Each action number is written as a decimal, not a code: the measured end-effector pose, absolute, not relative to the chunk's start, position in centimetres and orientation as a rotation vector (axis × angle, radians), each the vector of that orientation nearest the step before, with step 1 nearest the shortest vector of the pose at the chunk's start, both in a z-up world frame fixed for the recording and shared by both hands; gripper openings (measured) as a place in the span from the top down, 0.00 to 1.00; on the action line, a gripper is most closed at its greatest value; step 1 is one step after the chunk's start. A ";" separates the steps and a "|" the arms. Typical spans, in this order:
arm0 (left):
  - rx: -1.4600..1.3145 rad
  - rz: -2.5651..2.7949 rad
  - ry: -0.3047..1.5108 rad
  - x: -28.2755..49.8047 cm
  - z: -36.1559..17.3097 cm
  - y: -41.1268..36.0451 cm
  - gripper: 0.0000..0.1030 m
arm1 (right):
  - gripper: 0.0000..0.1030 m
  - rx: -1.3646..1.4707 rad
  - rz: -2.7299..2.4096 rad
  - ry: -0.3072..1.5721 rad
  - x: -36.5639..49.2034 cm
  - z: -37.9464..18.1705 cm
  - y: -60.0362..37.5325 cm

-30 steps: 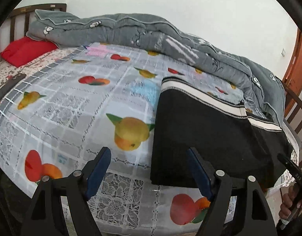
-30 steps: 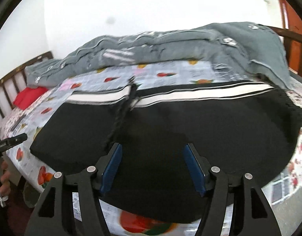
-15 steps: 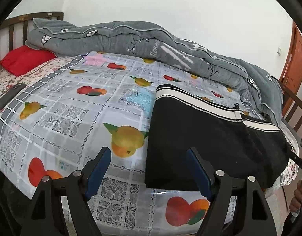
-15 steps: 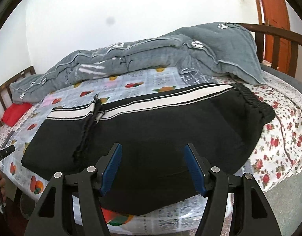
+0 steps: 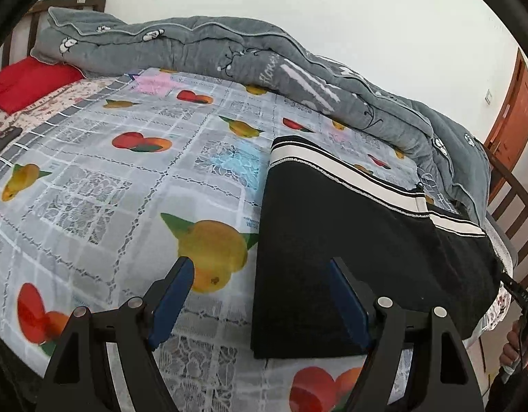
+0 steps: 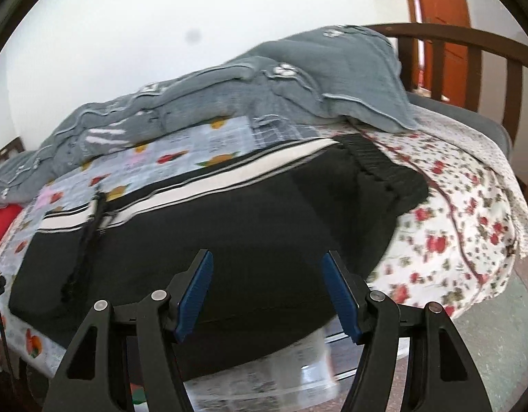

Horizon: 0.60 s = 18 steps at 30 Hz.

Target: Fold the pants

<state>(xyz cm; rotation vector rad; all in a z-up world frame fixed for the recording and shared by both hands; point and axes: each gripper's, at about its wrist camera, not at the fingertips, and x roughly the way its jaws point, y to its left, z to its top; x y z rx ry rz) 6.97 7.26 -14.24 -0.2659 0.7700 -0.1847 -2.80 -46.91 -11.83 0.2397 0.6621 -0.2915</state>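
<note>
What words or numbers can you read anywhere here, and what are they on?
"Flower": white script on the grey quilt, partly creased, so the last letters are unsure.
Small blue print on the fruit cloth: too small to read.
Pants: no writing seen.
Right wrist view: blurred, nothing readable.

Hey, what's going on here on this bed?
A person holding a gripper in each hand is folding black pants with white side stripes, laid flat on a fruit-print cloth over the bed. Both the left gripper and the right gripper hang open above the near edge, gripping nothing. The pants look already folded once, with the waistband at the right end. A grey quilt is bunched along the wall.
</note>
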 end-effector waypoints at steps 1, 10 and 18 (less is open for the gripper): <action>-0.270 -0.179 0.773 7.3 -14.4 7.3 0.25 | 0.37 0.253 -0.303 0.667 -2.8 -11.9 -47.6; -0.300 -0.208 0.821 10.4 -15.4 8.0 0.31 | 0.36 0.419 -0.394 0.693 -2.7 -14.3 -52.8; -0.280 -0.255 0.850 12.7 -15.9 7.4 0.33 | 0.36 0.597 -0.405 0.692 -0.7 -17.7 -56.0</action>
